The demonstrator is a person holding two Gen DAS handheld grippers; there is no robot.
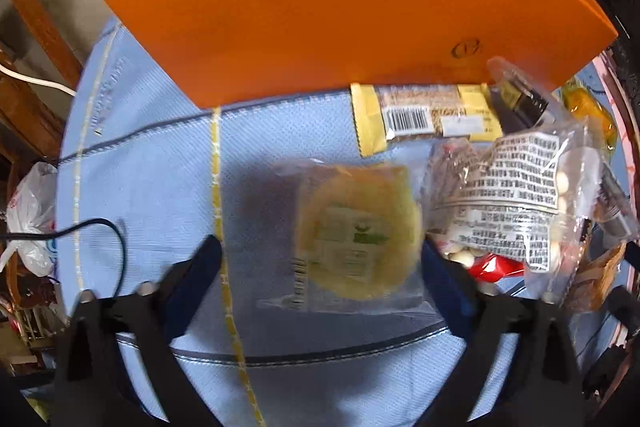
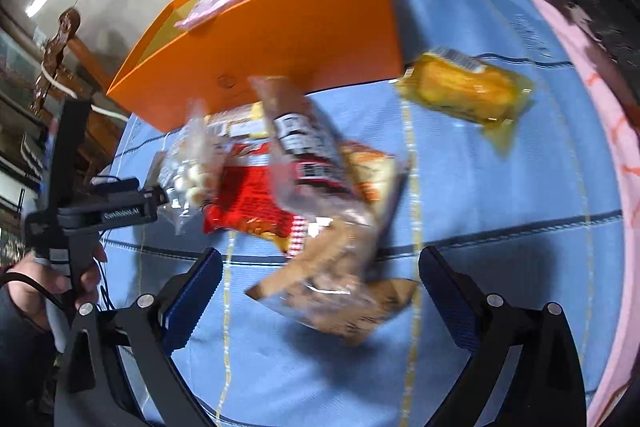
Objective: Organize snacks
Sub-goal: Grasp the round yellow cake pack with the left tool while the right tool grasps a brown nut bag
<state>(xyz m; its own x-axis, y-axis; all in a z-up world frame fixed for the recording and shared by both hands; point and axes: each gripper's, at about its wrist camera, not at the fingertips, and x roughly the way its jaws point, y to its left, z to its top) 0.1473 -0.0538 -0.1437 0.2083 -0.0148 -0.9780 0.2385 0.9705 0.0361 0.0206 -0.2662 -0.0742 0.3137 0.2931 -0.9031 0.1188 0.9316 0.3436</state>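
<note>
A blue cloth with thin yellow and dark stripes covers the table, with a pale wall and wooden furniture behind it. An orange box stands at the far side, open at the top, with a pink packet and other wrappers inside.

The left gripper has its jaws wide open, one on each side of a round yellow cake in a clear wrapper lying flat on the cloth; neither jaw clearly touches it. Just beyond the cake, at the foot of the box, lies a yellow bar with a barcode. To its right a clear bag of white candies with printed text sits on the pile.

The right gripper also has its jaws wide open and holds nothing. Between and just ahead of them lies a clear bag of brown snacks, overlapping a red packet. The view is blurred here. An orange wrapped cake lies apart on the cloth to the right, near a pink rim. A hand holding the other gripper shows at the left edge
</note>
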